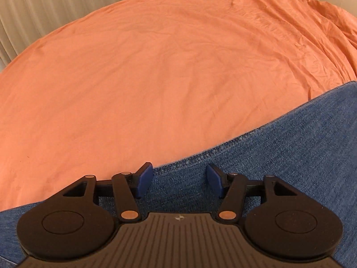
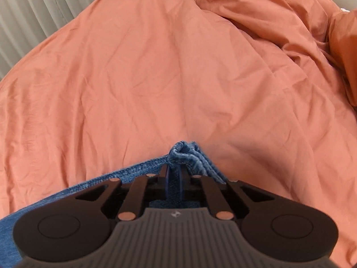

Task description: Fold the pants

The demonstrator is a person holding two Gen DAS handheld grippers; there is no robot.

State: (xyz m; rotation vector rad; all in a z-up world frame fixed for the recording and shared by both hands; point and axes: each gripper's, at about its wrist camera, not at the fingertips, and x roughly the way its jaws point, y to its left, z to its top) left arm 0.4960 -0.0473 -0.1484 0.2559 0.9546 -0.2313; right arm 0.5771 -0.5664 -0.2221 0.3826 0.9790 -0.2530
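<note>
So the pants (image 1: 279, 156) are blue denim, lying on an orange bedsheet (image 1: 145, 78) that covers pretty much everything else in both views. In the left wrist view the denim fills the lower right, with a stitched edge running diagonally from the bottom left up toward the right side.

The right gripper (image 2: 174, 176) has its 2 jaws pressed together on a bunched-up bit of that denim, and a little wad of fabric pokes out just past the tips (you can see the folds crammed between the blue pads). The hemmed edge trails away from the pinch toward the lower left of that view.

The left gripper (image 1: 179, 179) is spread apart, hovering over the flat denim right by its edge, nothing between the pads (image 1: 145, 179).

The sheet is fairly smooth on the left and rumpled toward the right. Pale pleated curtains (image 2: 29, 11) run along the back.
</note>
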